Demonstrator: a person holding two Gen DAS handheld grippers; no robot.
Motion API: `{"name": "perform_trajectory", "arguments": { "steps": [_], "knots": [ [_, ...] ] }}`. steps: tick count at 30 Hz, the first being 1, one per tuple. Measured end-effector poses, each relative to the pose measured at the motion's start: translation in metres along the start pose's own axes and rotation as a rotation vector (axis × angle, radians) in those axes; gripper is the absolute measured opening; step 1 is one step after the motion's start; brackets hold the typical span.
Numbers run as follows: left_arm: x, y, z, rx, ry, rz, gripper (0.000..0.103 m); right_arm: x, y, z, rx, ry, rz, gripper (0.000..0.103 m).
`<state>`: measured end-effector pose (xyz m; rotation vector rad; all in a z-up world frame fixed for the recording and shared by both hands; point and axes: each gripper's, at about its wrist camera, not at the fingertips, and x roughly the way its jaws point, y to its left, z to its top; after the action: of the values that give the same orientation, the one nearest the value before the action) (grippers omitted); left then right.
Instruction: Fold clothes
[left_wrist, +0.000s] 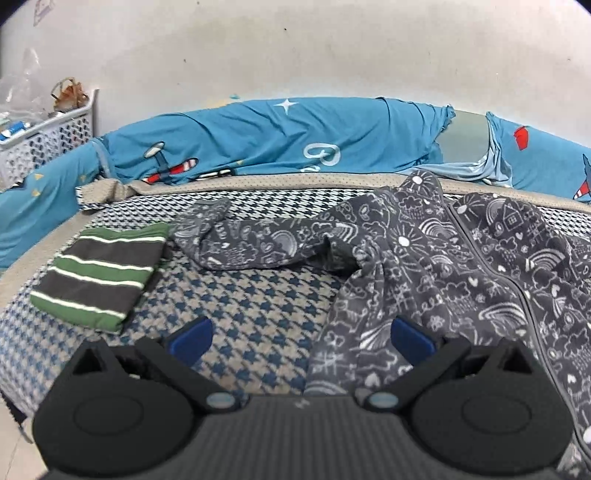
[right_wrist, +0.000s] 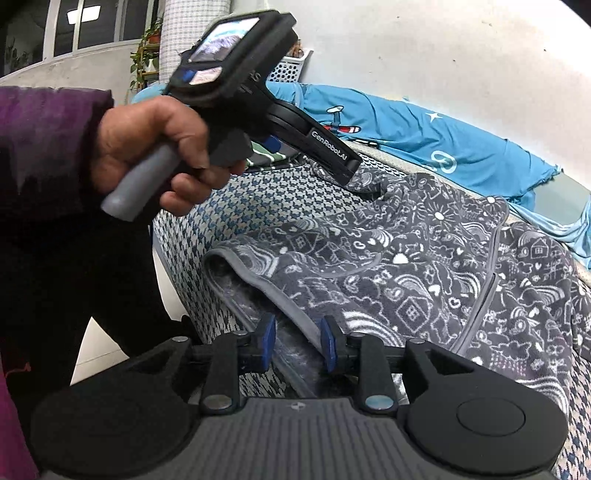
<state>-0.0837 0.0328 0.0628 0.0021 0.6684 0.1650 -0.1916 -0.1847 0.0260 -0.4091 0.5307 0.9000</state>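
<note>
Grey patterned garment lies rumpled on the bed. Right gripper fingers sit slightly apart around its hem; left gripper fingers wide apart. Better to spread it flat before folding

The left gripper hung over the houndstooth-patterned bed, its blue pads wide apart with nothing between them. A folded green-and-grey striped garment lay at the left. A dark grey doodle-print garment sprawled rumpled at the right, one sleeve stretched toward the striped one. Behind lay a blue quilt, and a white basket stood far left.
</note>
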Motion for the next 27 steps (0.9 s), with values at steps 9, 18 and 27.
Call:
{"name": "perform_trajectory", "arguments": {
  "steps": [9, 18, 27],
  "knots": [
    [0.044, -0.001, 0.019, -0.014, 0.045, -0.104, 0.09, 0.004, -0.004, 0.0, 0.028, 0.001, 0.007, 0.026],
    [0.087, -0.006, 0.027, -0.015, 0.109, -0.153, 0.061, 0.011, -0.006, -0.003, 0.035, 0.022, 0.018, 0.027],
    [0.097, -0.017, 0.035, -0.01, 0.105, -0.183, 0.061, 0.018, -0.009, -0.005, 0.036, 0.046, 0.024, 0.027]
  ]
}}
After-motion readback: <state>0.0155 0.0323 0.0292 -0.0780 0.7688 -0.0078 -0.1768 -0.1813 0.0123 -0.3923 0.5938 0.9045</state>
